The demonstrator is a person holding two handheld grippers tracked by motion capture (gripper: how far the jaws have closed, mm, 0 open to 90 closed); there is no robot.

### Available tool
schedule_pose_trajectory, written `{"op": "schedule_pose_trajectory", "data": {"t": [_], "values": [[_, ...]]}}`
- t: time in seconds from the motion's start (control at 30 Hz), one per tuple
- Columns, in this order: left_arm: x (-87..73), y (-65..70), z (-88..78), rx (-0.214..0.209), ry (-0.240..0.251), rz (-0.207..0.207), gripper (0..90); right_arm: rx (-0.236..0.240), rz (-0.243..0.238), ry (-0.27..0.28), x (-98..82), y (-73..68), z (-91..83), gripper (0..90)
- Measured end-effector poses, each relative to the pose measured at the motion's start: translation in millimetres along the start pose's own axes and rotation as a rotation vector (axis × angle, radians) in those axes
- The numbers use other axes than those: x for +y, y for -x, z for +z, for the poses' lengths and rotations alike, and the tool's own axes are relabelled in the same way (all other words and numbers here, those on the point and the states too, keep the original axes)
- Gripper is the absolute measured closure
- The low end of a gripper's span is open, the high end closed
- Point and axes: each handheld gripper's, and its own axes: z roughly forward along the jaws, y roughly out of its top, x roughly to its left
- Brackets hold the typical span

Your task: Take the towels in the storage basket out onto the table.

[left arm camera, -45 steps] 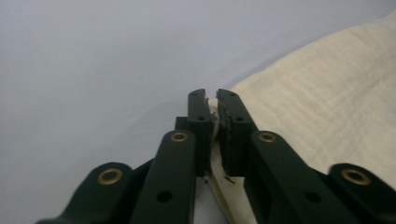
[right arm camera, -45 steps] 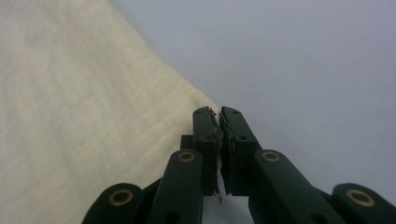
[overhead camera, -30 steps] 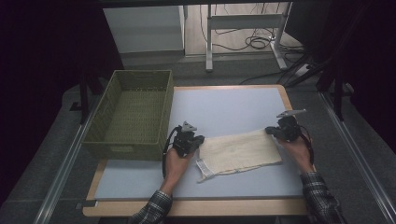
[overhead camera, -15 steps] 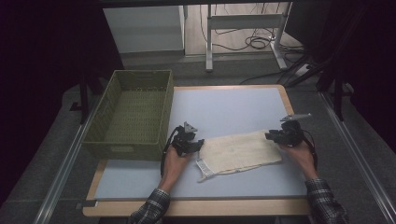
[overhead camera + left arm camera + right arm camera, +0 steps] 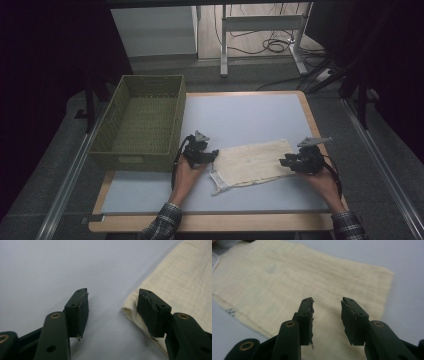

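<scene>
A pale blue bench (image 5: pixel 240 115) with a wooden edge stands in a dark room, cables on the floor behind. The cream woven cloth bag (image 5: pixel 252 161) lies flat between both claws, its small label unreadable. The left claw (image 5: pixel 214 154) and right claw (image 5: pixel 283 161) have just been opening, gaping with nothing gripped.

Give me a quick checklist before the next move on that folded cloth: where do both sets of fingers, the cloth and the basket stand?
1. Left gripper released: ok. Its jaws have just been opening; nothing is pinched, and the cloth's folded edge lies beside one finger.
2. Right gripper released: ok. Its jaws have just been opening and stand apart above the cloth.
3. Cloth flat on the table: ok, folded once, a tag and string trailing at its near left corner.
4. Basket free to take it: ok, nothing seen inside.
5. Fold edges aligned: cannot tell.
</scene>
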Motion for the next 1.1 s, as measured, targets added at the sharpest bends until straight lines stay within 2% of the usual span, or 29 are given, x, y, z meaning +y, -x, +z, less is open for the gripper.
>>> {"op": "schedule_pose_trajectory", "data": {"t": [0.37, 0.77, 1.1], "values": [[-0.3, 0.0, 0.0, 0.0, 0.002, -0.003, 42.8, 0.085, -0.076, -0.005, 0.1, -45.1, 9.8, 63.1], [-0.4, -0.1, -0.2, 0.002, -0.001, 0.001, 42.9, 0.182, -0.155, -0.028, 8.2, -91.2, 32.0, 62.2], [-0.5, 0.0, -0.2, 0.003, 0.0, 0.002, 42.9, 0.257, -0.197, -0.044, 16.6, -122.9, 51.7, 60.6]]}}
